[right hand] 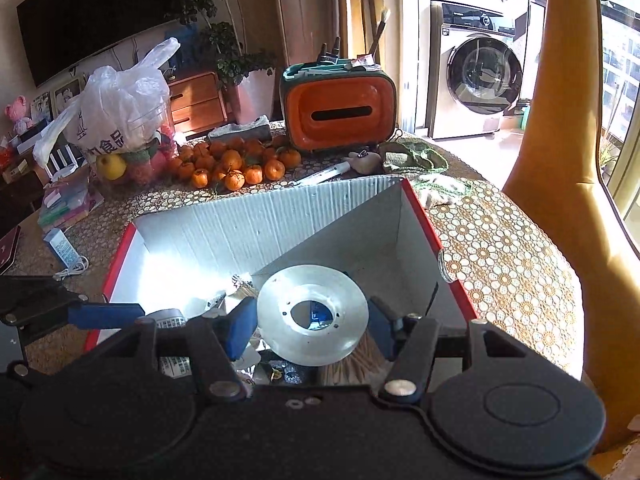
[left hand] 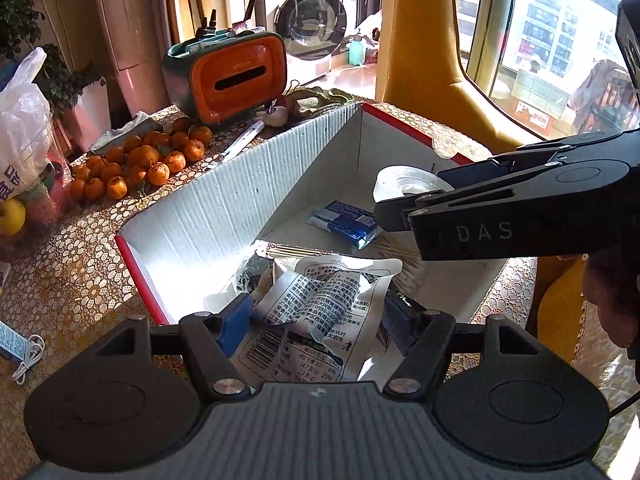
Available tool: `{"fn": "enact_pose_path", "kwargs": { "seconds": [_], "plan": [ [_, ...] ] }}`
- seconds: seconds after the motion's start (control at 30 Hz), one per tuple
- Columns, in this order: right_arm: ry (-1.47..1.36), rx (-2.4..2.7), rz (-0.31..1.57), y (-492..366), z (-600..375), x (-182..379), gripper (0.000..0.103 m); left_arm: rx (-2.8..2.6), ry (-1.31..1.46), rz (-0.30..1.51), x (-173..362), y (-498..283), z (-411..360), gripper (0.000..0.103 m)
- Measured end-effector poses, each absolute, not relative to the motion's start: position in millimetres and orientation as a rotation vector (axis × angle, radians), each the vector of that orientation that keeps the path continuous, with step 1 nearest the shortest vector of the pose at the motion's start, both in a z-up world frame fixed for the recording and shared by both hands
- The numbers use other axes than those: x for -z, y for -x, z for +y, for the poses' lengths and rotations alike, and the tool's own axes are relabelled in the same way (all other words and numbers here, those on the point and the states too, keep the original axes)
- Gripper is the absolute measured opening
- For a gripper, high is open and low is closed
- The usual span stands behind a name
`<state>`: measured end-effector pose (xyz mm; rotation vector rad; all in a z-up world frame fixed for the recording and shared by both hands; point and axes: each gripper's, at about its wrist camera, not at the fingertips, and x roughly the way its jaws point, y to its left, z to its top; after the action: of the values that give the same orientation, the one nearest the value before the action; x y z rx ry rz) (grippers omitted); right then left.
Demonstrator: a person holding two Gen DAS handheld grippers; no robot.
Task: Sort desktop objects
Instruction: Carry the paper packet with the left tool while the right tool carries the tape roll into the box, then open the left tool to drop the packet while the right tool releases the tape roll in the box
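Left gripper [left hand: 316, 320] hangs over the cardboard box [left hand: 224, 208], jaws clamped on a crinkly white snack packet [left hand: 320, 312]. Right gripper [left hand: 394, 216] pokes in holding a tape roll [left hand: 404, 180]. Tangerines [left hand: 140, 164] piled on the desk [left hand: 72, 276].

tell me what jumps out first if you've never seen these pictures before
The big white cardboard box with red edges fills the middle of the table, sunlit inside and holding packets. Over it, the right gripper holds a clear tape roll, while the left gripper grips a printed snack packet. Behind the box sit a heap of oranges and an orange tissue box.
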<state>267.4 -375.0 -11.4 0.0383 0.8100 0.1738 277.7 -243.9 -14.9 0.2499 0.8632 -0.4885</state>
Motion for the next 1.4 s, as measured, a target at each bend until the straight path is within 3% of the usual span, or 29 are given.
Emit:
{"fn": "enact_pose_path", "kwargs": {
  "seconds": [0.53, 1.0, 1.4],
  "plan": [
    [-0.028, -0.111, 0.984, -298.7, -372.5, 51.9, 0.059, 0.488, -0.343, 0.914, 39.4, -285.1, -259.4, 0.07],
    [-0.059, -0.098, 1.052, -305.2, -376.7, 63.0, 0.06, 0.519, -0.23, 1.048, 51.1, -308.7, -259.5, 0.071],
    [-0.092, -0.098, 1.032, -302.0, -382.2, 59.0, 0.071, 0.528, -0.191, 1.071, 52.5, -308.6, -256.7, 0.071]
  ]
}}
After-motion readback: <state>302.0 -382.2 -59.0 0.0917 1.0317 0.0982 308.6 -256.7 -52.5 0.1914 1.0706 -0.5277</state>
